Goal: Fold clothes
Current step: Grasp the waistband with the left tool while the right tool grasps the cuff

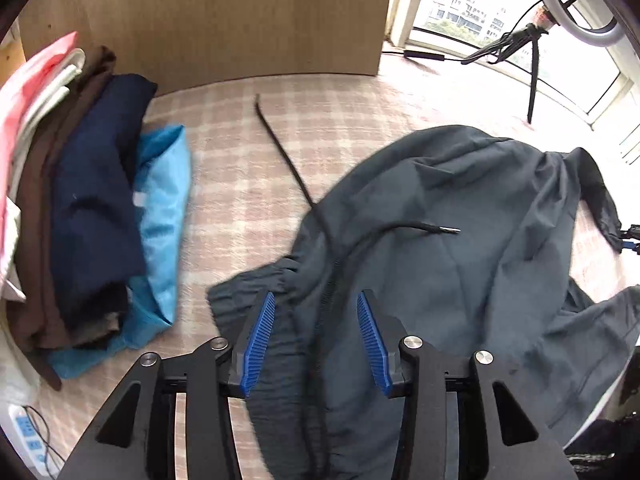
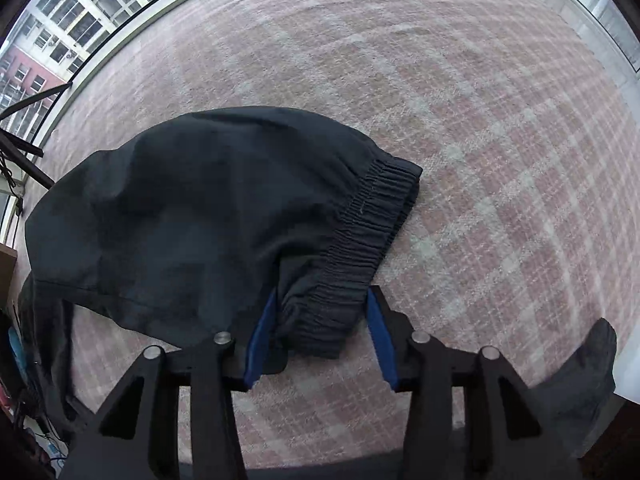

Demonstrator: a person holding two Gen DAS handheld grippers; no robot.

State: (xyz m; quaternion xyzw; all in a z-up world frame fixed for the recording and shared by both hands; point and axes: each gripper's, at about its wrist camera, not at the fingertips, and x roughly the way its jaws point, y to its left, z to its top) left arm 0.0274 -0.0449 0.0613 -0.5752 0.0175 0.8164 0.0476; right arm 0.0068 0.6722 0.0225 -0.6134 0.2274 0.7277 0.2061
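Folded stack (image 1: pixel 80 208): at the far left of the left wrist view; pink, white, brown and navy pieces piled on a light blue one, all lying on the checked surface (image 1: pixel 248 152); a white power strip (image 1: pixel 26 432) shows at the bottom left corner.
Wooden panel (image 1: pixel 208 16): stands upright behind the stack, along the far edge of the surface.
Drawstring (image 1: pixel 288 160): a black cord running from the bare checks down onto the garment; its second end, with a metal tip, lies on the dark cloth.
Dark trousers (image 1: pixel 460 216): rumpled and spread across the middle and right of the surface; the gathered waistband lies under the left claw.
Left claw (image 1: pixel 316 338): spread wide, blue ribbed pads apart; it hangs just over the waistband and cord, gripping nothing that I can see.
Window and tripod (image 1: pixel 524 40): at the upper right, a black tripod stands on the sill area, with a pale ring above it.
Trouser leg (image 2: pixel 192 216): in the right wrist view, a dark mound on the checked surface (image 2: pixel 480 160); its elastic cuff (image 2: pixel 360 240) points toward the camera.
Right claw (image 2: pixel 322 338): spread apart; the cuff end sits between the two blue pads, touching the left pad, with a gap at the right one.
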